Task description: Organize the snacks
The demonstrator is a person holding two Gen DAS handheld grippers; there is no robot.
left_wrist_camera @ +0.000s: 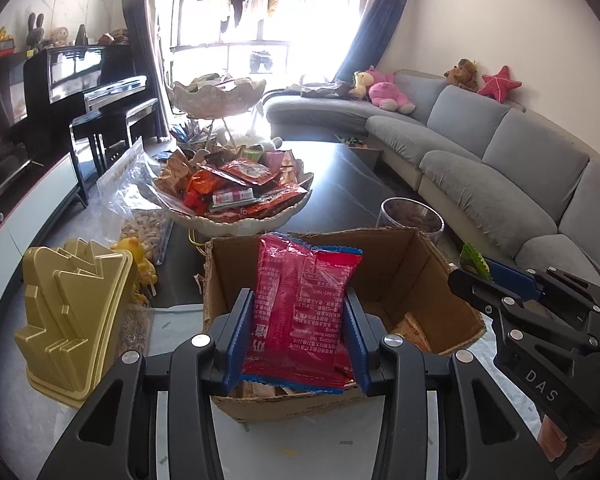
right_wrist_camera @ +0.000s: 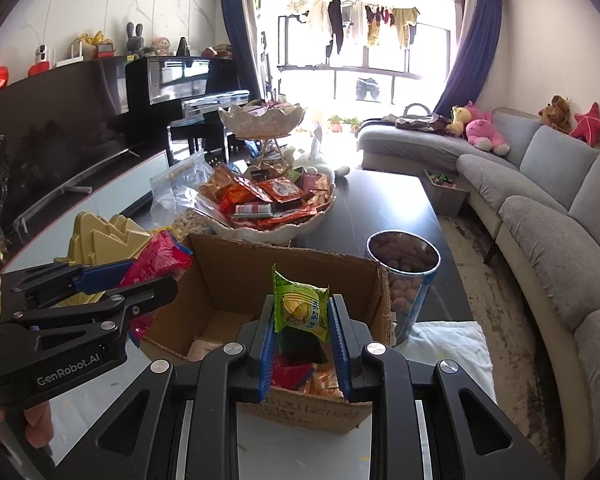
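My left gripper (left_wrist_camera: 299,316) is shut on a red snack packet (left_wrist_camera: 300,304), held upright over an open cardboard box (left_wrist_camera: 420,276). My right gripper (right_wrist_camera: 300,320) is shut on a small green-and-yellow snack packet (right_wrist_camera: 300,304), held over the same box (right_wrist_camera: 236,272). The box holds a few packets at its bottom. The left gripper with its red packet (right_wrist_camera: 156,258) shows at the left of the right wrist view. The right gripper (left_wrist_camera: 484,272) with the green packet shows at the right of the left wrist view.
A white tiered bowl of snacks (left_wrist_camera: 236,188) stands behind the box on the dark table (left_wrist_camera: 340,196). A gold box (left_wrist_camera: 72,312) and a bag of nuts (left_wrist_camera: 144,216) are at the left, a clear tub of nuts (right_wrist_camera: 404,276) at the right. A grey sofa (right_wrist_camera: 548,208) runs along the right.
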